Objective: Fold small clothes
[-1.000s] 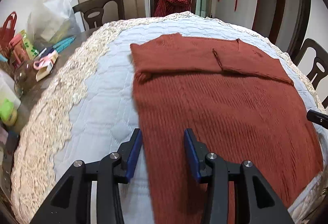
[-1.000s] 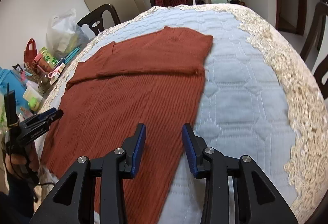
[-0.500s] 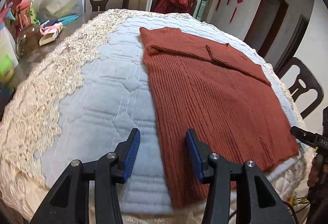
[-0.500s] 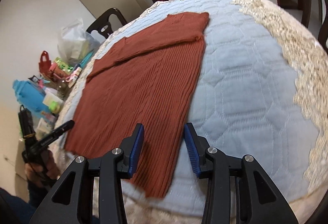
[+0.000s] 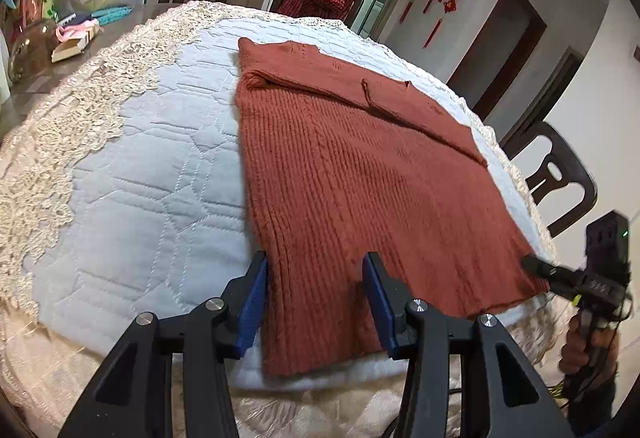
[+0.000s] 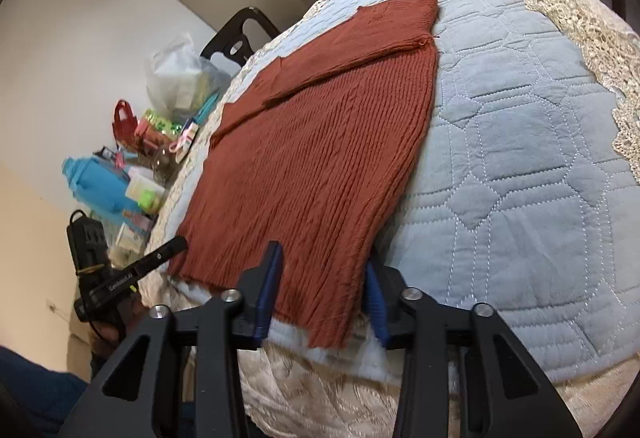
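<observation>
Left tool (image 5: 314, 300): it now sits at the near hem of the sweater (image 5: 360, 197), over the corner on its own side. A second ago it looked at the cloth from further in over the table. Its jaws stand partly apart, about as wide as before. The corner lies between the blue pads (image 5: 252, 302) but is not pinched; nothing is held.

Sweater: the rust-red knit lies flat on the pale blue quilted cover (image 5: 140, 177) of the table, straight ahead of both tools. The sleeves are already folded in across the far part. The near hem reaches the table edge, just under the tool tips.

Right tool (image 6: 322, 288): it has also come back to the near hem, at the other corner. Its jaws have just been closing and are narrower than half a second ago. The corner of the cloth is between the pads (image 6: 266, 294). Whether they already press on it I cannot tell, as the cloth hides part of the right-hand pad.

Meaning for the task: both tools are now placed at the two hem corners, well apart from each other. In my judgement the next step is to pinch both corners and carry the hem away towards the folded sleeves.

Risk: if only one corner is gripped, the fold may go skew.
</observation>
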`<state>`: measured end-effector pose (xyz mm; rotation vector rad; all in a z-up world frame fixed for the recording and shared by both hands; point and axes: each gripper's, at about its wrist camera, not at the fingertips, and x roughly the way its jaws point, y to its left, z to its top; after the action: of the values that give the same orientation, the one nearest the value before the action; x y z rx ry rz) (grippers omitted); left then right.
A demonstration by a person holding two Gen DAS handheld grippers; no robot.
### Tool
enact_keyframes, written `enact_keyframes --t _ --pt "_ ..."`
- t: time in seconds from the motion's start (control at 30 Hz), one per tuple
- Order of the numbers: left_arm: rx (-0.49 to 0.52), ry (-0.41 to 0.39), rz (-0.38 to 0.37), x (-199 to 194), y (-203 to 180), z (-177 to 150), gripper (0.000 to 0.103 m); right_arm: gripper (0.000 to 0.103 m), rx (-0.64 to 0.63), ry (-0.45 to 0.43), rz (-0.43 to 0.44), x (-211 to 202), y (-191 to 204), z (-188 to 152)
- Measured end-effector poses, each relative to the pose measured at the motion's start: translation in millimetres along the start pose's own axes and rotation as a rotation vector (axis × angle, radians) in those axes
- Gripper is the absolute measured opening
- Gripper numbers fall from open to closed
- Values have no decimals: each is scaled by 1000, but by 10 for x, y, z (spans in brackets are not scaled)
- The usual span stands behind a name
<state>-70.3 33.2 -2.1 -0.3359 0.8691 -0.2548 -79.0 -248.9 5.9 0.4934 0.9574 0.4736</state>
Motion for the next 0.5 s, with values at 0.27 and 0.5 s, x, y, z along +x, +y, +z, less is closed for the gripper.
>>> enact_keyframes --t 0.27,0.5 --pt "-42 7 1 -56 102 -44 33 11 10 3 -4 -5 -40 -55" --pt "29 0 63 10 -36 -26 10 9 -13 9 -5 56 6 -17"
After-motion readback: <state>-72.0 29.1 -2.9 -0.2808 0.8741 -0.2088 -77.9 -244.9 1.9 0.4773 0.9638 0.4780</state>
